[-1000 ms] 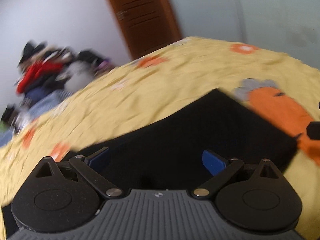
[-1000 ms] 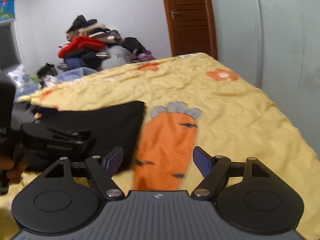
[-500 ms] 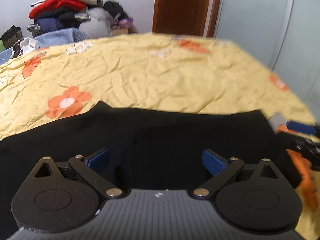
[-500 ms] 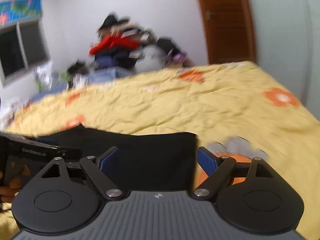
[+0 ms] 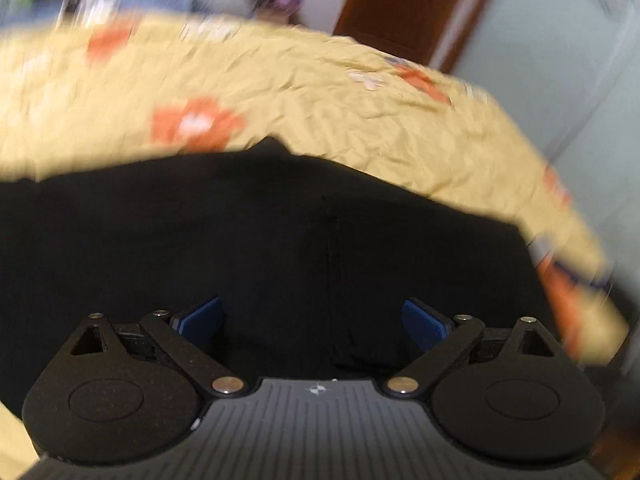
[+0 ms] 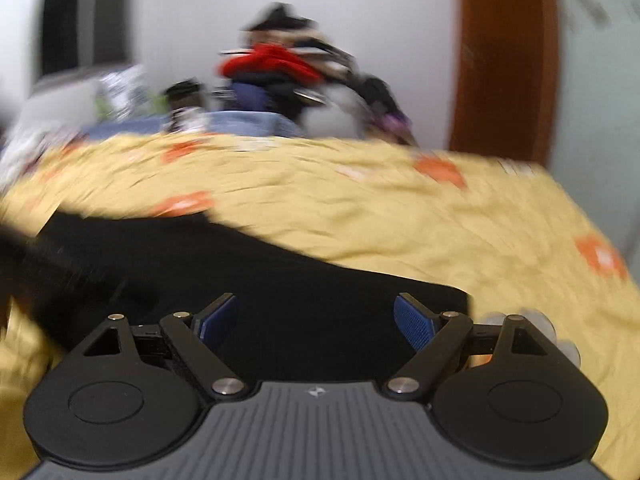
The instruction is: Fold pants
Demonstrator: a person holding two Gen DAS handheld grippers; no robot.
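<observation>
Blue-padded fingers (image 5: 202, 318) of the left gripper (image 5: 314, 320) stand wide apart with nothing pinched between them; only the black pants (image 5: 260, 240) show below and beyond the gap. On the right gripper (image 6: 316, 320) the fingers (image 6: 412, 322) are likewise spread wide and grip nothing, with the same pants (image 6: 280, 292) lying under and ahead of them.

Outward from the fingers, the pants lie flat on the bed, a broad dark shape. In the left wrist view a faint vertical seam runs down the cloth. In the right wrist view the near right corner of the pants ends just beside the right finger, and a blurred dark shape, too smeared to identify, cuts in from the left edge.

Around the pants spreads a rumpled yellow bedspread (image 6: 380, 216) printed with orange flowers. Past the far edge of the bed sits a pile of clothes (image 6: 280, 68) with something red on top, against a white wall. A brown wooden door (image 6: 504, 56) stands to the right of it, and a dark window (image 6: 84, 28) to the left. Both views are motion-blurred.
</observation>
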